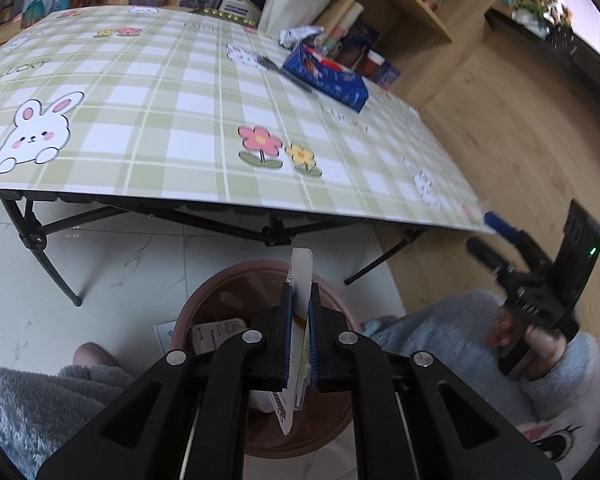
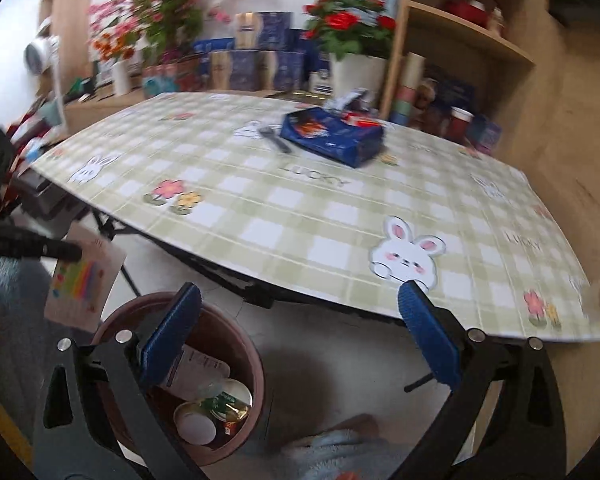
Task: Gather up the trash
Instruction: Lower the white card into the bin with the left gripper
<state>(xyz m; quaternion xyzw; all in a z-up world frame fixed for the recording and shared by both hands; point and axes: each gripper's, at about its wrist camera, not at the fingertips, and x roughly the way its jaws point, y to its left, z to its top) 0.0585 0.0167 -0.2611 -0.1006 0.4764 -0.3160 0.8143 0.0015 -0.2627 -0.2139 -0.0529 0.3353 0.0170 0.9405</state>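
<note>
Reading "LUCKY" on the tablecloth [image 2: 315, 176] beside blue box [image 2: 332, 134]

Both wrist cams sit low at the near edge of the green plaid table [image 1: 188, 92], angled down-forward. Shared: tabletop, round brown plastic bin [image 2: 256, 364] below.

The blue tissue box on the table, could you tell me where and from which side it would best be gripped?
Probably across the short width of the blue tissue box, coming from above. It lies flat on the table with its long sides free, though a black utensil lies close along its left side. The open right gripper looks wide enough; the torn top near the crumpled wrapper seems weaker.
</note>
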